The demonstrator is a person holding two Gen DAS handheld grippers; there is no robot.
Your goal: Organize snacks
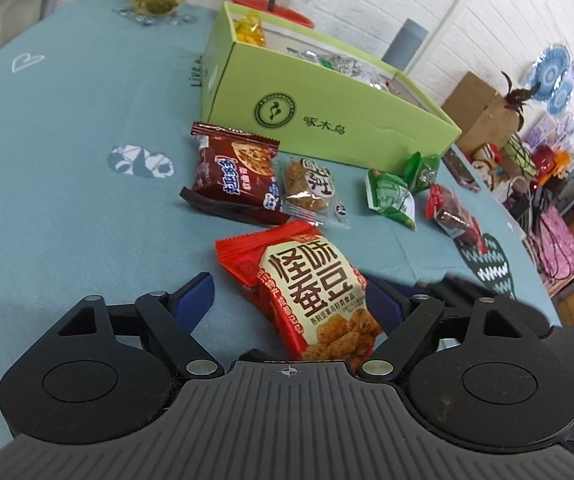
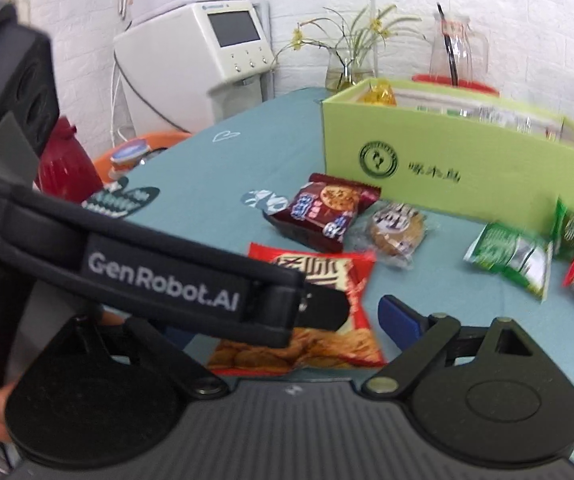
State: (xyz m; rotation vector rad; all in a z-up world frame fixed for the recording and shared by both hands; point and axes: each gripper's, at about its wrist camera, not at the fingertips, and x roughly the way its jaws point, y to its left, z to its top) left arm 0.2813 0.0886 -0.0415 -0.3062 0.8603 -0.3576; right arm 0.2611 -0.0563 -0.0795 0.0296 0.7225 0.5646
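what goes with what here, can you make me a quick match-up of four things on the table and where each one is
1. red bean snack packet
2. brown cookie packet
3. green box
4. yellow candy

a. inside the box, at its far end
b. between the left gripper's open fingers
c. behind the loose packets
d. beside the clear-wrapped cake

Pairs: 1-b, 2-d, 3-c, 4-a

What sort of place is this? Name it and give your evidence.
Probably a lived-in home dining or kitchen corner: a white countertop water dispenser against white brick wall, a glass vase of flowers on the teal-clothed table, and cluttered cardboard boxes beyond.
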